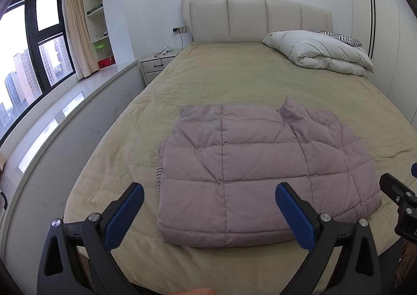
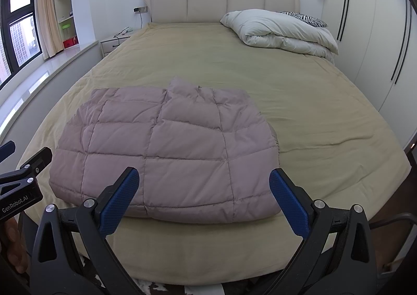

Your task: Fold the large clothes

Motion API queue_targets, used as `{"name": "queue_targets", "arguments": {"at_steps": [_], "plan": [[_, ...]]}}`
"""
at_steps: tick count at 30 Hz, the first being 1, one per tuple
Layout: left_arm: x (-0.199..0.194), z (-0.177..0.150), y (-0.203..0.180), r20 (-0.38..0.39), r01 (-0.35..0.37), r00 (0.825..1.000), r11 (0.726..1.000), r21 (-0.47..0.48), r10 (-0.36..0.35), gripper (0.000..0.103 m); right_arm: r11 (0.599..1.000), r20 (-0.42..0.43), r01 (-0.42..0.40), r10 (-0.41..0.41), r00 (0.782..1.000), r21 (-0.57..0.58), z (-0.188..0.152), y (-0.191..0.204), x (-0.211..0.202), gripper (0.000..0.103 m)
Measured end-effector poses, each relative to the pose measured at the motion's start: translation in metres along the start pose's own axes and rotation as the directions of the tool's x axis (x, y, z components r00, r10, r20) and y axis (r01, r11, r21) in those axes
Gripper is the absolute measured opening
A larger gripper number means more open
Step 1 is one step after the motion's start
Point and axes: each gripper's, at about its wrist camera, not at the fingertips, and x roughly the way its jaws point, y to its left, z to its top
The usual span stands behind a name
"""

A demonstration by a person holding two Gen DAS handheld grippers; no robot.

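Note:
A mauve quilted puffer garment lies folded into a flat rectangle near the foot of the bed; it also shows in the right wrist view. My left gripper is open and empty, held above the garment's near edge without touching it. My right gripper is open and empty, also above the near edge. The right gripper's tip shows at the right edge of the left wrist view. The left gripper's tip shows at the left edge of the right wrist view.
The bed has a beige cover and a cream headboard. A folded white duvet and a zebra pillow lie at its far right. A nightstand and a window ledge are left; wardrobe doors are right.

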Motion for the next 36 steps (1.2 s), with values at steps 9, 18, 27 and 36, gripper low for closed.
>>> {"name": "queue_targets", "arguments": {"at_steps": [9,18,27,36], "plan": [[0.0011,-0.0021,0.001,0.0,0.001,1.0,1.0,0.001,-0.001,0.103,1.0,-0.001,-0.001,0.001,1.0,0.0,0.0,0.0004,0.0007,0.102],[0.0008,-0.0019,0.0006,0.0,0.0,1.0,1.0,0.0,0.0,0.103,1.0,-0.002,-0.003,0.003,1.0,0.001,0.0002,-0.0001,0.0009,0.102],[0.0013,-0.0028,0.0011,-0.001,0.001,1.0,1.0,0.0,-0.001,0.103,1.0,-0.006,-0.003,0.003,1.0,0.001,-0.0003,0.0014,0.0018,0.102],[0.0012,-0.0024,0.0013,-0.001,0.002,1.0,1.0,0.0,-0.002,0.103,1.0,-0.012,-0.007,0.007,1.0,-0.001,-0.0006,0.0011,0.0039,0.102]]}}
